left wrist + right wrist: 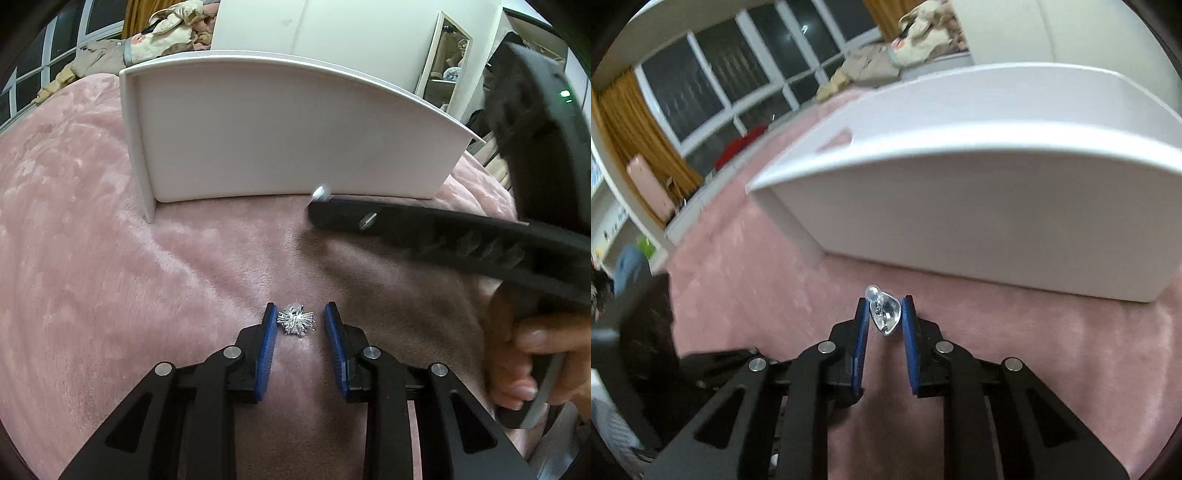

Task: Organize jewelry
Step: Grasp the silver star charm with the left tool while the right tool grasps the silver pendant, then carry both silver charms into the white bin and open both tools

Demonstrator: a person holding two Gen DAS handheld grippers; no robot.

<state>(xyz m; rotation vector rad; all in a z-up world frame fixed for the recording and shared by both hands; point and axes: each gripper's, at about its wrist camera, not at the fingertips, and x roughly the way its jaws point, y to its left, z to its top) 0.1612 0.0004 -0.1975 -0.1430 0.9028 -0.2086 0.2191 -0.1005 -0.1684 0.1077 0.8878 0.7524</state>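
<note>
A spiky silver brooch [296, 323] lies on the pink blanket [92, 258]. My left gripper [300, 314] is open, with its blue pads on either side of the brooch, not touching it. My right gripper [884, 307] is shut on a small clear and silver earring [884, 314] and holds it above the blanket in front of the white box [960, 192]. In the left wrist view the right gripper [319, 201] reaches in from the right, with the earring [320, 192] at its tip near the box's front wall [295, 140].
The white box has a cut-out handle [836, 140] in its left side. Crumpled clothes [166, 33] lie behind it. A mirror [445, 62] leans at the back right. Windows and orange curtains [635, 129] stand at the left.
</note>
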